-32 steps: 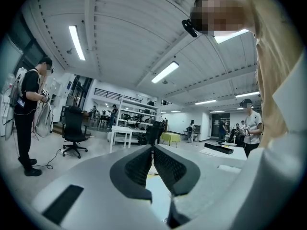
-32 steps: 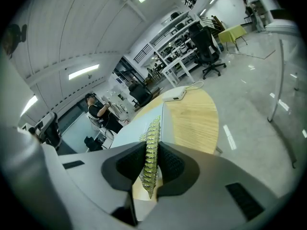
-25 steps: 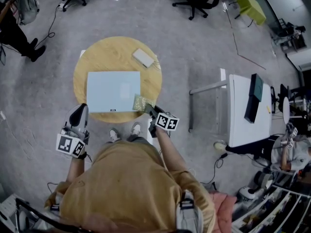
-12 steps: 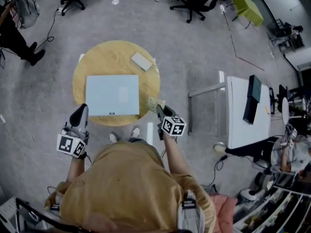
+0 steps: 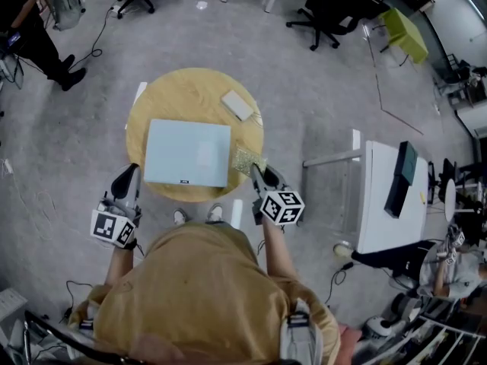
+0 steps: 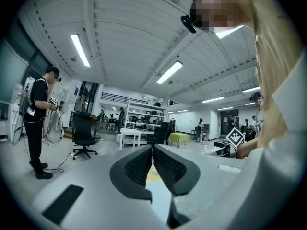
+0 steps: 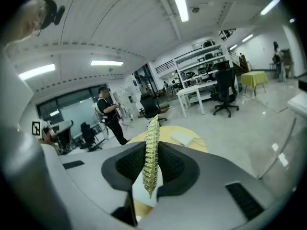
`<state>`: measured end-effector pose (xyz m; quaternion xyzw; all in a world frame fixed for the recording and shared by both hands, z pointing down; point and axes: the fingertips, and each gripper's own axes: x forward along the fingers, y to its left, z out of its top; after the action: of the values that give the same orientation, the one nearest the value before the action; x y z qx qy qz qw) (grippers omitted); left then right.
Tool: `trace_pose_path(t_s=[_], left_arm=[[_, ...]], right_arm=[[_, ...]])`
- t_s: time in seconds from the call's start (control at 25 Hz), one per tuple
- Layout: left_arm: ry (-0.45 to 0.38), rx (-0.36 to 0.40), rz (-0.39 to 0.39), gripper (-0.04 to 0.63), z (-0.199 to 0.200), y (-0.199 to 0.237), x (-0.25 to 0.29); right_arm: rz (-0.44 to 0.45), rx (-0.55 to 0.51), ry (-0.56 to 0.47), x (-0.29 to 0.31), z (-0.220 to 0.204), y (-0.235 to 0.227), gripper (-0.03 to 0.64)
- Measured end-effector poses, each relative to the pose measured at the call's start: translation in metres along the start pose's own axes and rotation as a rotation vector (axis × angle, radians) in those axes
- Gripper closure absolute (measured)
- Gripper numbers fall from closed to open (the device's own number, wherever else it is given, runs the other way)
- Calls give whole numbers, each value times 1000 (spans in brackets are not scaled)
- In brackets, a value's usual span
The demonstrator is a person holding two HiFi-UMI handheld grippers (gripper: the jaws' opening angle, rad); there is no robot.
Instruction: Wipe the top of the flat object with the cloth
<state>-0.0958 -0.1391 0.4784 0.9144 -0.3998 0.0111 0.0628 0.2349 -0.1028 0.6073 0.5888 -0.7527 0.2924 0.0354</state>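
The right gripper (image 7: 152, 152) is clamped on a crumpled yellow-green cloth (image 5: 247, 159). The cloth sits over the right rim of the round wooden tabletop (image 5: 171, 97), just beside the right edge of the pale blue flat rectangular panel (image 5: 188, 153) lying there. The left gripper (image 6: 152, 152) is pinched together with nothing between its jaws, off the tabletop's near-left edge. A small white slab (image 5: 238, 105) lies beyond the panel.

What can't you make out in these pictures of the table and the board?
- Head view: dark mark at the near edge of the flat board, too small to read.
- Head view: white object on the table, too small to identify.
- Left gripper view: the table, almost all hidden behind the left gripper.
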Motion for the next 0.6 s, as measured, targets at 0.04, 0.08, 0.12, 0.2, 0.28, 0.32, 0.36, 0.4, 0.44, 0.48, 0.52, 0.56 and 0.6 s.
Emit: trace_pose_path(t_s=[0.04,0.08,0.12,0.2,0.28,0.32,0.36,0.4,0.44,0.48,0.52,0.56,0.6], left_arm=[[2,-2,10,580,0,2,-2],[3,-4,18,580,-1,5,-3],[3,-5,27,580,-1,8,-3],[4,-4,49,580,1,13,-6],[9,1,81,580,4,17,-15],[12,3,99,580,6,19,-20],[15,5,117,580,7,21,-25],[18,6,133,580,8,23,-30],[21,7,148,580,8,24,-34],[24,7,165,580,7,27,-38],[30,4,184,580,5,28,-43],[36,-1,209,580,2,30,-49],[41,-5,235,580,0,32,-55]], right_arm=[[67,58,-19,10,5,12,557],[138,118,-40,23,10,25,557],[207,164,-56,38,14,37,557],[324,202,-55,70,17,63,557],[416,231,-20,104,12,92,557],[452,257,1,121,9,105,557],[480,281,23,137,6,117,557],[500,294,43,151,2,127,557],[513,289,63,165,-1,136,557],[522,273,84,178,-7,144,557],[530,258,109,191,-15,151,557],[541,252,137,203,-24,157,557],[551,256,162,216,-34,162,557]])
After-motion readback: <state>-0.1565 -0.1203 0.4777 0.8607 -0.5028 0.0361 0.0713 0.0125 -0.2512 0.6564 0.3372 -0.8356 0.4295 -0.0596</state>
